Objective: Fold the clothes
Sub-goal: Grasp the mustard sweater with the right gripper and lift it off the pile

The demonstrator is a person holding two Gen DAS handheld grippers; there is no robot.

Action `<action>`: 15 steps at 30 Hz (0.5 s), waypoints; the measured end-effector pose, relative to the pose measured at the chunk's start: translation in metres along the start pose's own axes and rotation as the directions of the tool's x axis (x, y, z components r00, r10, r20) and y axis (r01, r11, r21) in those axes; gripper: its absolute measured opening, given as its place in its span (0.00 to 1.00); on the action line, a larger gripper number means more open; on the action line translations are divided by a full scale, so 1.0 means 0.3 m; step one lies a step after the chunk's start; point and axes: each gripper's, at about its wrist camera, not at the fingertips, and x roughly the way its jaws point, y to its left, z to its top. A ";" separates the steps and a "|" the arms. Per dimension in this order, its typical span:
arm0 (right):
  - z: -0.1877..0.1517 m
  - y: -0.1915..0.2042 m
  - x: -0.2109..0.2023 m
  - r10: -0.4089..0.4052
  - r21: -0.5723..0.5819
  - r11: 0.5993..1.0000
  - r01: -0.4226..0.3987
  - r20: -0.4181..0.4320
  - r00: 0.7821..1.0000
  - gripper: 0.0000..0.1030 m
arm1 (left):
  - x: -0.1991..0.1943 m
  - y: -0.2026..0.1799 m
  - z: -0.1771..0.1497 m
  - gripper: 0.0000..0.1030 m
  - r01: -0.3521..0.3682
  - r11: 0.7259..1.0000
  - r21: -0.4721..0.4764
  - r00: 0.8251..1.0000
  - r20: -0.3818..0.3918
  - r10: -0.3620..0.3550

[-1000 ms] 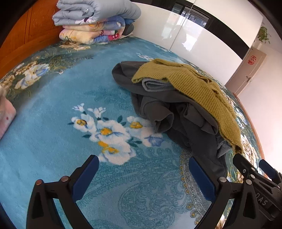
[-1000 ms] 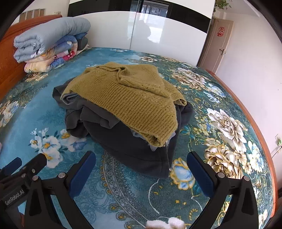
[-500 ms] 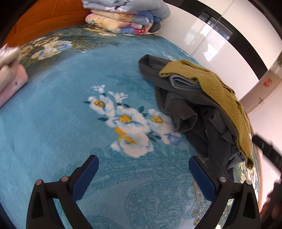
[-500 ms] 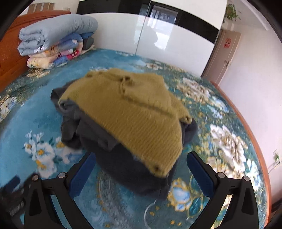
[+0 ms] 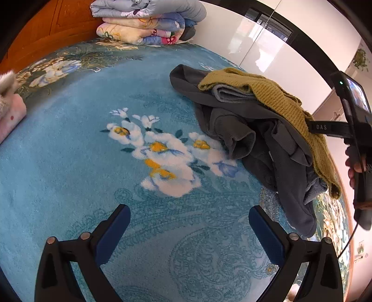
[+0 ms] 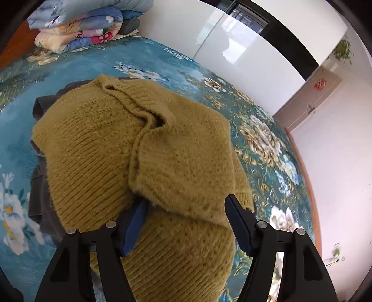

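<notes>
The right gripper [image 6: 186, 220] has pushed in over the mustard-yellow knitted sweater [image 6: 130, 148], jaws spread around a fold, not yet pinching. The sweater tops a dark grey garment heap [image 5: 267, 144] on the bed. The left gripper [image 5: 189, 228] hovers spread over the blue floral bedspread [image 5: 69, 162], so lifting seems imminent.

Sweater [image 5: 274, 97] on top of clothes heap [image 5: 267, 148], heap on bed [image 5: 93, 162], right of centre. Folded quilts [image 5: 148, 21] stacked at far end against headboard [image 5: 46, 30]. Wardrobe [image 5: 255, 46] beyond bed, far right.
</notes>
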 end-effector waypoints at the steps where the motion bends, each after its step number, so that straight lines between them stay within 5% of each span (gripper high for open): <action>1: 0.014 0.004 0.003 -0.003 0.003 1.000 0.003 -0.002 1.000 0.66 | 0.000 0.001 0.000 1.00 -0.001 1.000 0.005 1.000 0.003 0.001; 2: 0.030 0.007 0.003 -0.004 0.010 1.000 0.004 -0.004 1.000 0.56 | -0.001 0.002 -0.001 1.00 -0.002 1.000 0.010 1.000 0.005 0.002; 3: 0.045 0.010 0.003 -0.005 0.017 1.000 0.005 -0.005 1.000 0.28 | -0.003 0.007 0.001 1.00 -0.004 1.000 0.013 1.000 0.010 0.003; 5: 0.067 0.007 -0.018 -0.043 0.042 0.998 0.043 -0.001 0.999 0.11 | -0.010 0.022 0.005 1.00 -0.006 1.000 0.010 1.000 0.019 0.006; 9: 0.085 -0.039 -0.129 -0.077 0.093 0.993 0.071 0.065 0.995 0.10 | -0.041 0.075 0.016 1.00 0.029 0.999 -0.044 1.000 0.014 -0.028; 15: 0.040 -0.118 -0.401 -0.017 0.154 0.988 -0.014 0.203 0.979 0.09 | -0.128 0.145 -0.009 1.00 0.104 0.988 -0.114 0.991 -0.076 -0.113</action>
